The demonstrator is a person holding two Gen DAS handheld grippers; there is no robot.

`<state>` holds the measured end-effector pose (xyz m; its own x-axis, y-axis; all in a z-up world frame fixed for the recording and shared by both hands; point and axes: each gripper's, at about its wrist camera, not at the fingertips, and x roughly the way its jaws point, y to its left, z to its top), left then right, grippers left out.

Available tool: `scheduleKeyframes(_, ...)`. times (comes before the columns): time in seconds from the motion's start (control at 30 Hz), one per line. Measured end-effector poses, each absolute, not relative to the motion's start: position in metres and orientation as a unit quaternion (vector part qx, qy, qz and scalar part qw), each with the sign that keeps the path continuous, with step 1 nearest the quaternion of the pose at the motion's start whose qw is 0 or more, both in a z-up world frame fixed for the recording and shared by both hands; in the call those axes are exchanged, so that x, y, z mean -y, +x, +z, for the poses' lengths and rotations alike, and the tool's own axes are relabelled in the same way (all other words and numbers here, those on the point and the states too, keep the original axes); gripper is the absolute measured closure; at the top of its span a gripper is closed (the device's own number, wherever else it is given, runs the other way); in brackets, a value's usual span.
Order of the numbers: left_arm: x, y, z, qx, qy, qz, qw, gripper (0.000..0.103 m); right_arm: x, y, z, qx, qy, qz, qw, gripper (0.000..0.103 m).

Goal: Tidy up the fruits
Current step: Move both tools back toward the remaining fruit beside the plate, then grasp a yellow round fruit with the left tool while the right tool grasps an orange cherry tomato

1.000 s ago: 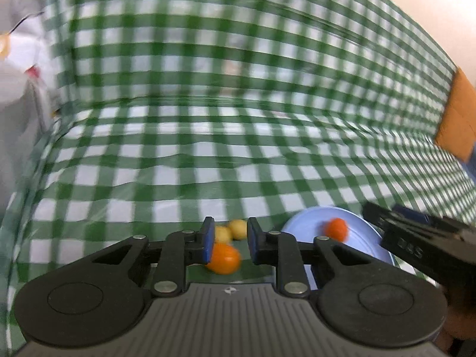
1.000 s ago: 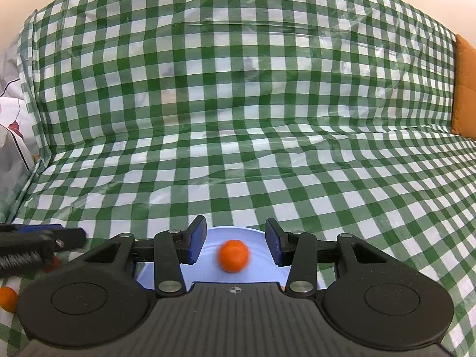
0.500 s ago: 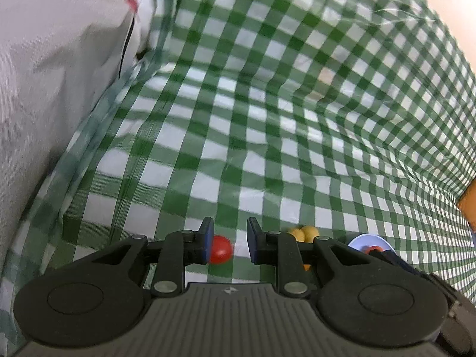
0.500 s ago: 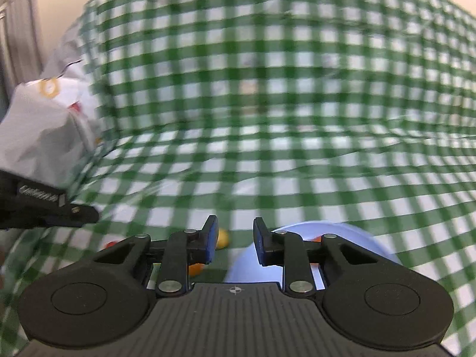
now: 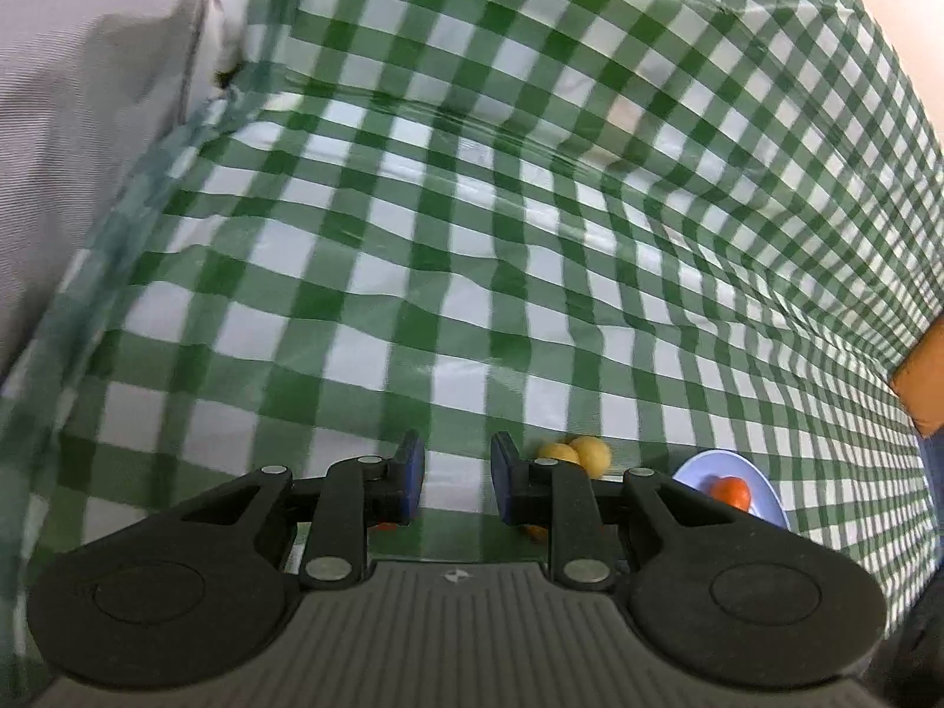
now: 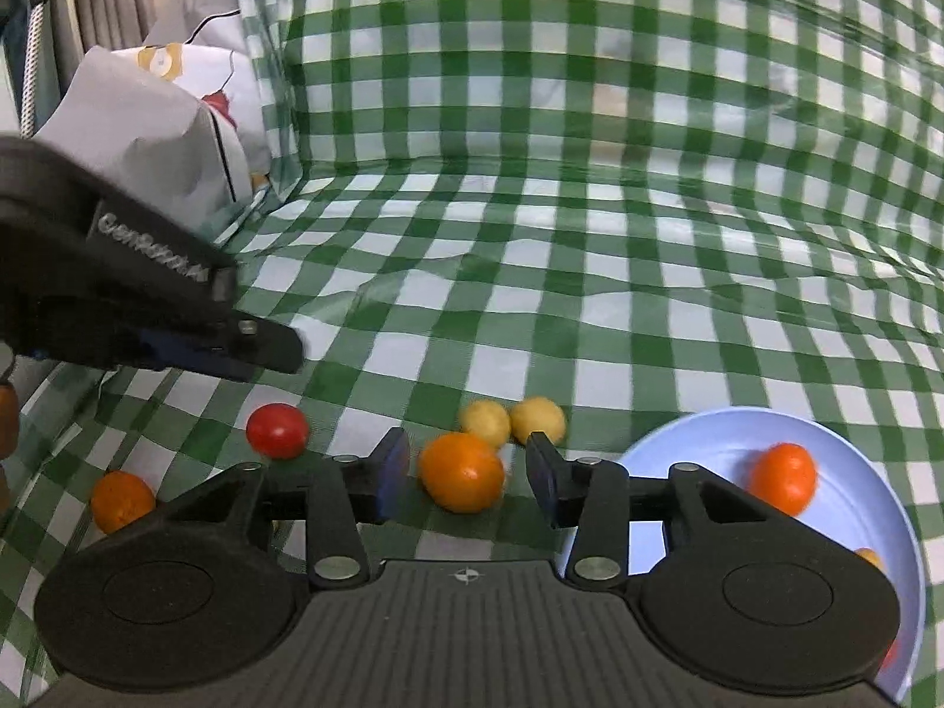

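In the right wrist view an orange [image 6: 462,472] lies on the checked cloth between the open fingers of my right gripper [image 6: 466,475]. Two small yellow fruits [image 6: 512,420] sit just behind it. A red tomato [image 6: 277,430] and a second orange [image 6: 122,500] lie to the left. A light blue plate [image 6: 849,448] at the right holds an orange fruit [image 6: 783,477]. My left gripper [image 5: 453,475] is open and empty, hovering above the tomato; it also shows in the right wrist view [image 6: 177,318]. The left wrist view shows the yellow fruits [image 5: 578,455] and the plate [image 5: 761,489].
A green-and-white checked cloth [image 6: 590,236] covers the table and rises up behind it. A grey and white bag [image 6: 153,141] stands at the left edge. An orange object [image 5: 926,377] shows at the far right.
My right gripper swung left from over the plate to the orange and opened wider. My left gripper swung left off the orange toward the red tomato, which is now hidden under its fingers.
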<state>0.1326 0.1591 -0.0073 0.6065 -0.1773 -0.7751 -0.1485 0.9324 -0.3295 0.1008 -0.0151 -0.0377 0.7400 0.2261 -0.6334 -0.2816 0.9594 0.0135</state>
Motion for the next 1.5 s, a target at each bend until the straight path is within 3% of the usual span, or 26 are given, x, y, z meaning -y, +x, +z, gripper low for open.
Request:
scheduleKeyframes(0.2,-0.151,0.154,-0.014,-0.453,-0.194,-0.054,0.868,0.077,-0.001,0.114,-0.050,-0.350,-0.090,0.134,0.923,0.056)
scheduleKeyframes(0.3,-0.145,0.166,-0.019,-0.464,-0.197,-0.081,0.860,0.077,0.002,0.112,-0.049,-0.362,-0.090,0.131,0.919,0.065)
scheduleKeyframes(0.37,-0.140,0.173,-0.023,-0.471,-0.202,-0.096,0.853,0.077,0.006,0.108,-0.047,-0.369,-0.081,0.146,0.914,0.066)
scheduleKeyframes(0.73,-0.095,0.199,-0.054,-0.524,-0.127,-0.114,0.834,0.075,0.018,0.104,-0.049,-0.381,-0.071,0.164,0.907,0.066)
scheduleKeyframes(0.8,-0.093,0.200,-0.059,-0.528,-0.116,-0.112,0.834,0.080,0.019,0.105,-0.049,-0.381,-0.068,0.165,0.907,0.066)
scheduleKeyframes(1.13,-0.111,0.185,-0.035,-0.513,-0.083,-0.068,0.852,0.081,0.025,0.102,-0.039,-0.365,-0.038,0.170,0.914,0.066)
scheduleKeyframes(1.23,-0.112,0.184,-0.038,-0.529,-0.051,-0.058,0.845,0.080,0.016,0.103,-0.046,-0.380,-0.052,0.182,0.905,0.065)
scheduleKeyframes(1.3,-0.113,0.185,-0.044,-0.532,-0.044,-0.053,0.844,0.074,0.011,0.105,-0.052,-0.390,-0.067,0.181,0.900,0.065)
scheduleKeyframes(1.5,-0.108,0.192,-0.050,-0.525,-0.051,-0.052,0.848,0.074,0.007,0.104,-0.055,-0.383,-0.071,0.182,0.903,0.065)
